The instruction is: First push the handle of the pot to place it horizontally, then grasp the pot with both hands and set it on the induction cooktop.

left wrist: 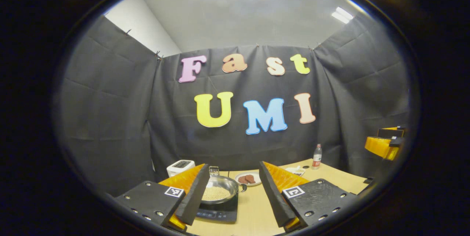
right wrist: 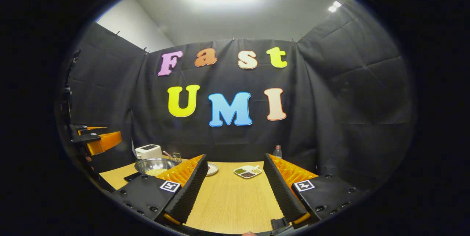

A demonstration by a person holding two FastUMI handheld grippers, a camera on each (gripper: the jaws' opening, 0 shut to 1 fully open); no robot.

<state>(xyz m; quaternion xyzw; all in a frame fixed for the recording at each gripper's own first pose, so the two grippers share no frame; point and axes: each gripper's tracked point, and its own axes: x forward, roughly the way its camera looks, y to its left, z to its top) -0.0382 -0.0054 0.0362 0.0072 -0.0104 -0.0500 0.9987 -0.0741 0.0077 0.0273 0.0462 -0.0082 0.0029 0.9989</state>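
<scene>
A steel pot [left wrist: 220, 190] holding pale grains sits on the black induction cooktop [left wrist: 216, 214] at the table's left. My left gripper [left wrist: 234, 165] hangs open above the table in front of the cooktop, and its left finger covers the pot's left rim. Nothing lies between its fingers. In the right gripper view the pot [right wrist: 154, 164] stands left of my right gripper [right wrist: 235, 157], which is open over bare table with nothing in it. A small metal part [left wrist: 214, 170] juts up behind the pot; I cannot tell whether it is the handle.
A white toaster [left wrist: 180, 167] stands behind the cooktop. A plate of brown food [left wrist: 248, 179], a divided dish [right wrist: 248, 171] and a bottle [left wrist: 317, 157] line the back of the wooden table [right wrist: 231, 199]. The other gripper [left wrist: 385, 144] hovers at far right.
</scene>
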